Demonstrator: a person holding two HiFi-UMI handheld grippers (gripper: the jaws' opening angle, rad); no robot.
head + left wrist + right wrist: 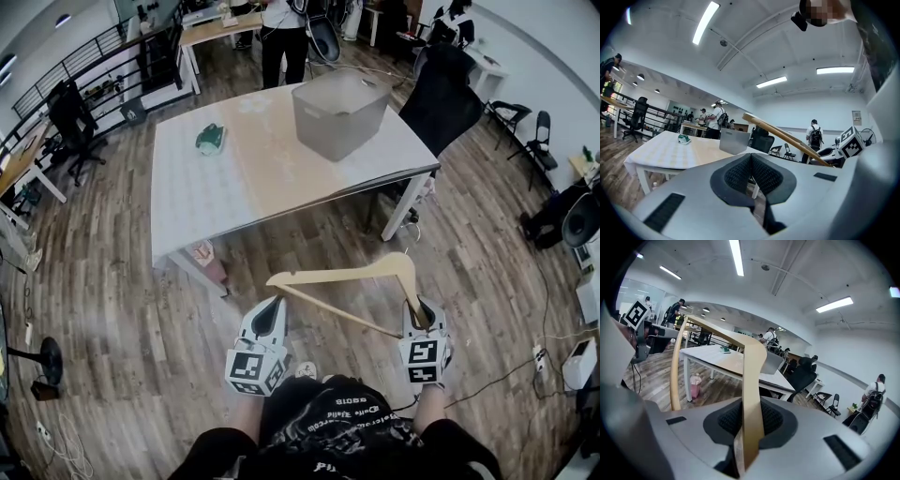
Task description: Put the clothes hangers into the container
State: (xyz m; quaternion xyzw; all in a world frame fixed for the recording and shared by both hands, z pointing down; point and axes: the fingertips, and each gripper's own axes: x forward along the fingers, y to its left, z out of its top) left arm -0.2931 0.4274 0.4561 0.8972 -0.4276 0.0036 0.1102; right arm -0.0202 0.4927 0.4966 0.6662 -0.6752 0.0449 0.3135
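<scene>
The ribbed dark fingers (727, 420) of the right gripper (749, 416) are clamped on one flat end of a pale wooden hanger (751, 380), which is seen rising from between them and bending away to the left. In the head view this hanger (337, 274) is held in the air over the wood-patterned floor (112, 309), on the near side of the worktop (187, 206) and well apart from the container (328, 131). Its free end is seen just above the tip of the left gripper (272, 305). The fingers (738, 173) of the left gripper (751, 171) are pressed together with nothing between them, and the hanger (787, 138) is seen passing above and to their right.

The container, a grey rectangular bin with an open top, is set toward the far right of the white worktop. Only grey inner surfaces can be made out through its opening, and what it may hold cannot be told. A small green object (210, 139) lies on the worktop well to the left of the container.

Black-and-white square patterns are carried on each gripper's marker cube (424, 359). White lettering is printed on the dark garment (342, 417) at the bottom edge, but it cannot be read
</scene>
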